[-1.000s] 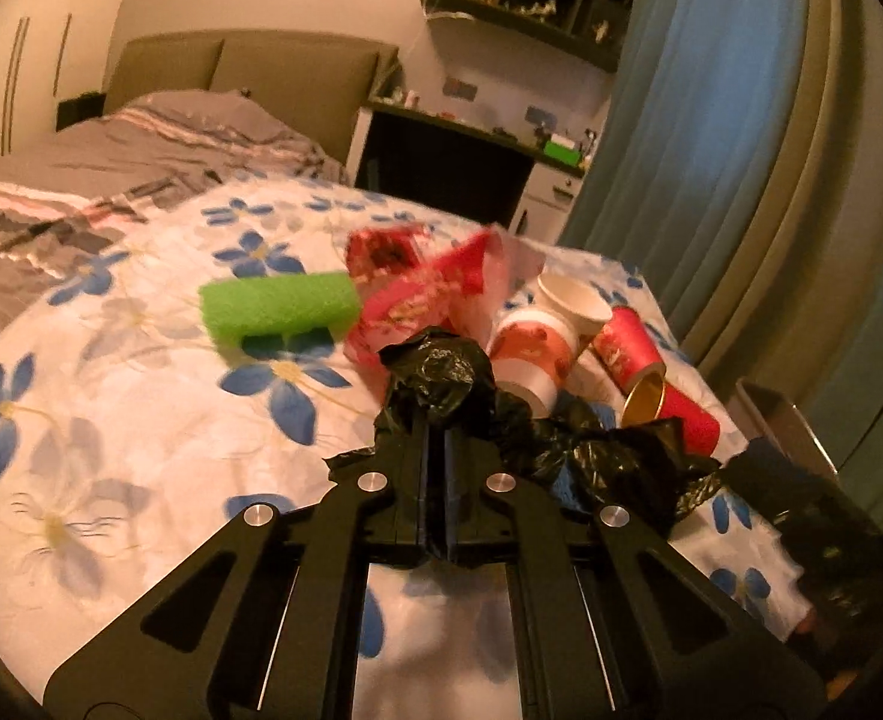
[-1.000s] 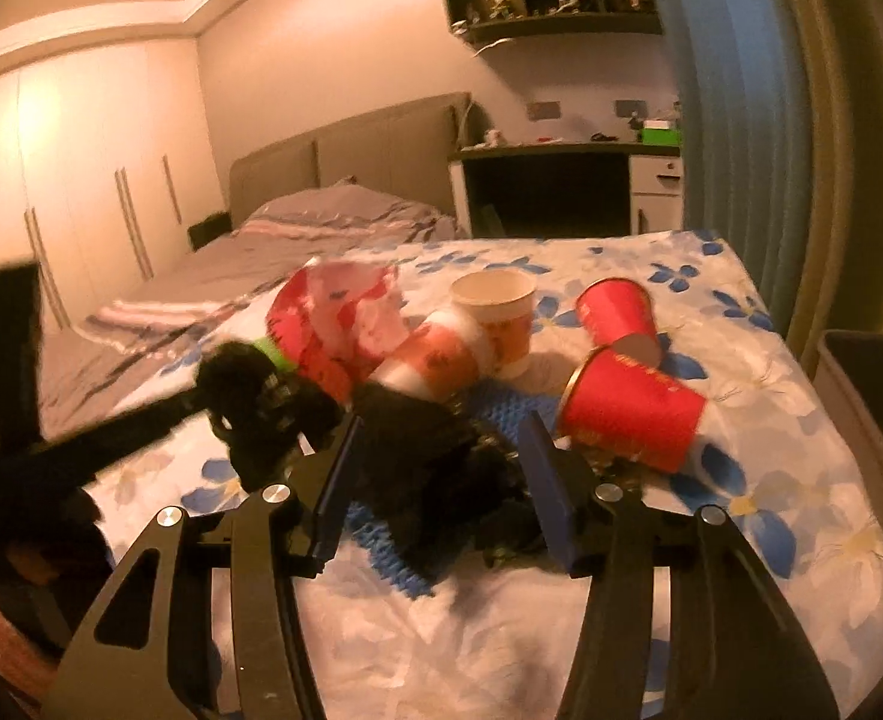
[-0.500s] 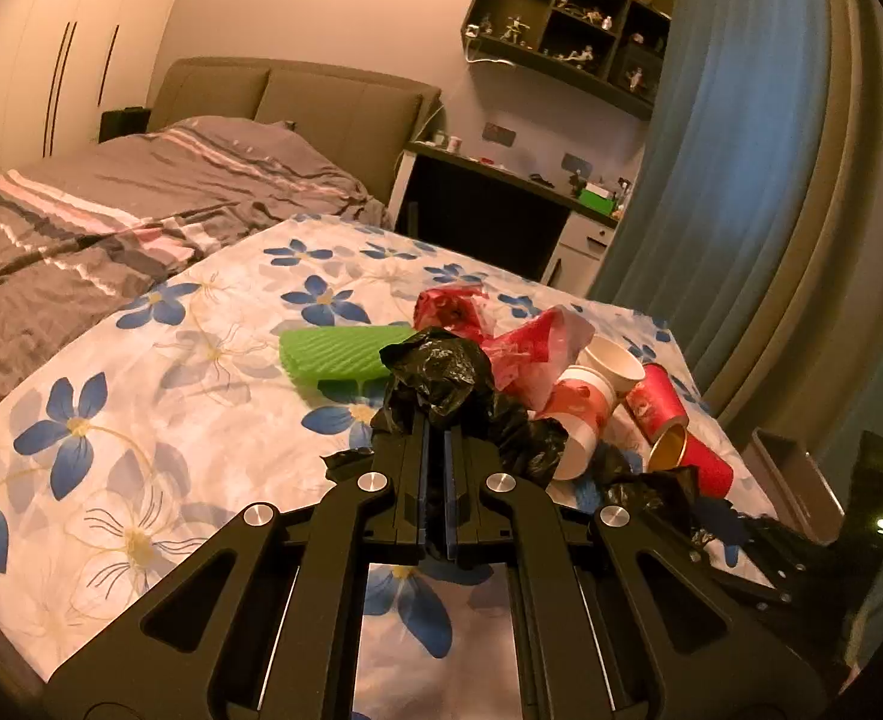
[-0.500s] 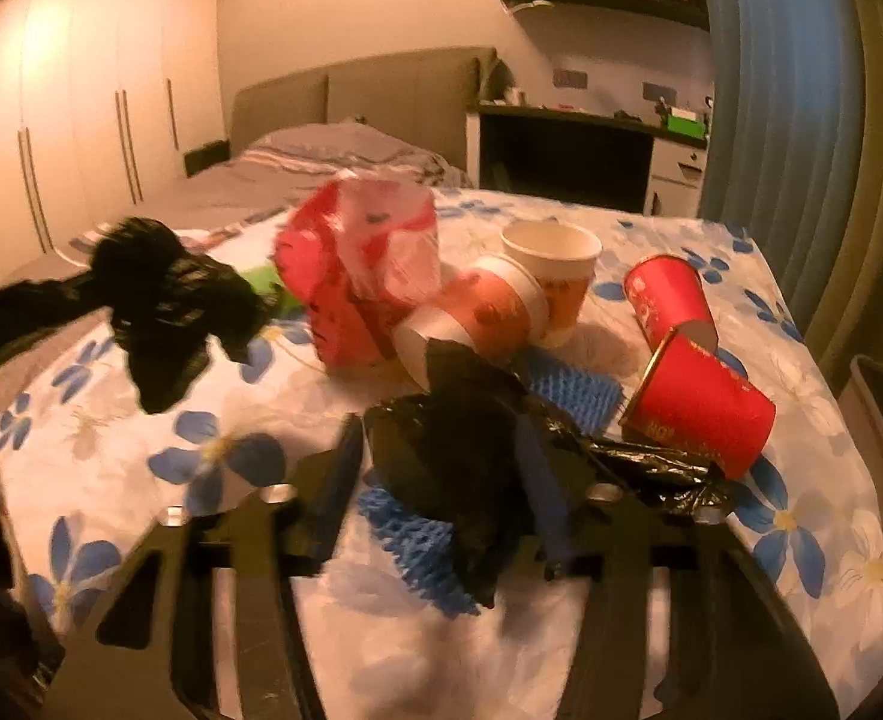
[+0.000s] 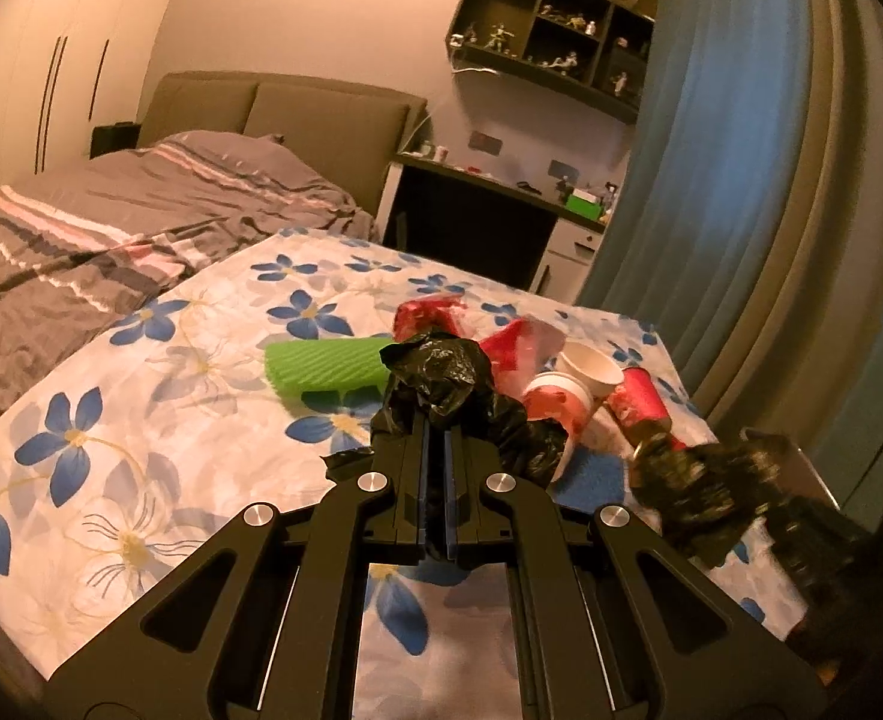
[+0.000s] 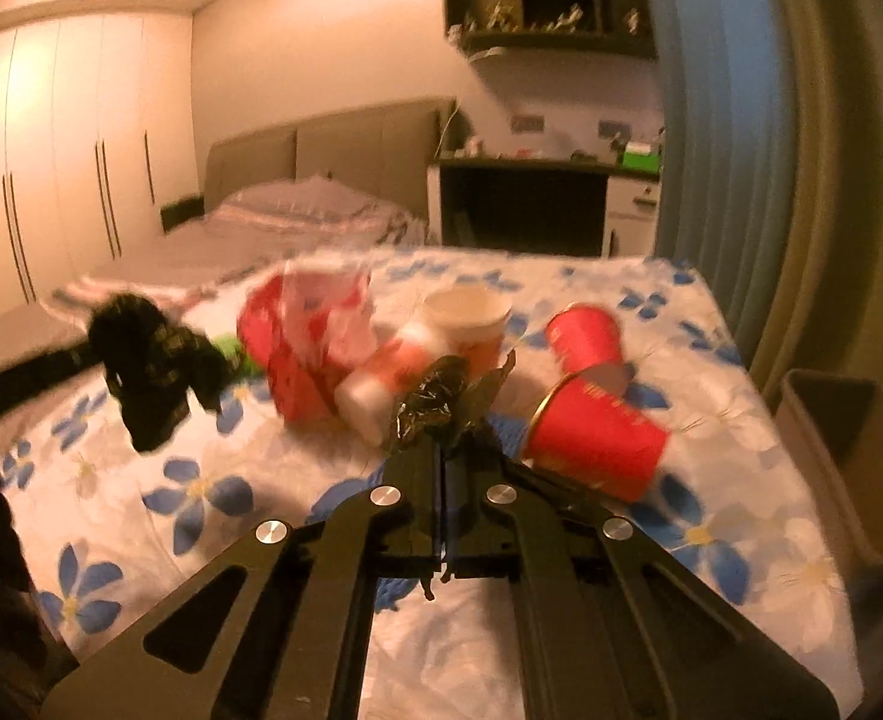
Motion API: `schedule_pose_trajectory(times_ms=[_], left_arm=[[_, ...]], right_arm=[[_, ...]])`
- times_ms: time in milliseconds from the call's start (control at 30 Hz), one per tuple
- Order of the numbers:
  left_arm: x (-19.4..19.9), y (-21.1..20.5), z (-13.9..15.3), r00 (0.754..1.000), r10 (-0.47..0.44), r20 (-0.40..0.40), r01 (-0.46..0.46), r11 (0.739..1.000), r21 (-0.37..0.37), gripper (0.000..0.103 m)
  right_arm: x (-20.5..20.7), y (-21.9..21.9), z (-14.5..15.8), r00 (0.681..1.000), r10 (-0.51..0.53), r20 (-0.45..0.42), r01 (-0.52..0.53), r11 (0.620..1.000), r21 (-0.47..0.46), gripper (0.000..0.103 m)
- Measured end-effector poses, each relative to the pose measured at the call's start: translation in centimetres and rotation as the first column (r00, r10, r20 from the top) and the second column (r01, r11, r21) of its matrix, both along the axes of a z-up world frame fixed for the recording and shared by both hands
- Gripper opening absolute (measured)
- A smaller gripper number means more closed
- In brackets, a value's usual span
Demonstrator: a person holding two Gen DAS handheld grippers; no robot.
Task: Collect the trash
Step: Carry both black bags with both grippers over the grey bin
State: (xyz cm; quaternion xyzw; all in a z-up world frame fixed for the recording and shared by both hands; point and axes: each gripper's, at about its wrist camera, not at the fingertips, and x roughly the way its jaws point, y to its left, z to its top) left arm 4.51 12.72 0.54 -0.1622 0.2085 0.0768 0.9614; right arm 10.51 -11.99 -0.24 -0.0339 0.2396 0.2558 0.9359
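Both the left gripper (image 5: pixel 435 420) and right gripper (image 6: pixel 441 438) clench the black trash bag (image 5: pixel 441 372), seemingly one bag; clear flowered bedspread (image 5: pixel 141 420) lies left of them.

In the right wrist view, the right gripper (image 6: pixel 441 438) has its jaws pressed together on a crumpled edge of the black trash bag (image 6: pixel 441 396); the jaws have just been closing, with the bag film between them. Another bunch of black plastic (image 6: pixel 147 366) hangs at the left, above the flowered bedspread (image 6: pixel 741 540), on a dark blurred tool. Behind the bag lie a red plastic wrapper (image 6: pixel 303 336), a tipped white-and-orange paper cup (image 6: pixel 381 390), an upright paper cup (image 6: pixel 471 324) and two red cups (image 6: pixel 591 438) on their sides. A grey bin (image 6: pixel 849 450) stands just beside the bed on the right. The picture is blurred.
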Motion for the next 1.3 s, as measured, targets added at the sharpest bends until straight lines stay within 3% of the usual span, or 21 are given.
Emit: schedule_pose_trajectory(times_ms=[200,667,867,1300], left_arm=[[0.3,-2.4,0.6,0.999,-0.043,0.007,0.043,0.999,0.024,0.003],[2.0,-10.3,2.2,0.983,-0.184,0.024,0.182,0.979,0.095,0.003],[3.6,-14.4,2.7,0.962,-0.271,0.025,0.266,0.956,0.122,0.003],[7.6,-23.8,4.2,0.892,-0.447,0.061,0.432,0.886,0.169,0.003]], right_arm=[[-1.3,-3.9,2.7,0.997,-0.046,0.065,0.041,0.996,0.076,0.001],[-2.9,-11.6,3.9,0.980,-0.165,0.112,0.147,0.977,0.152,0.001],[-2.9,-14.4,4.1,0.967,-0.223,0.122,0.200,0.964,0.176,0.001],[-1.6,-19.9,4.8,0.917,-0.359,0.171,0.329,0.927,0.183,0.001]])
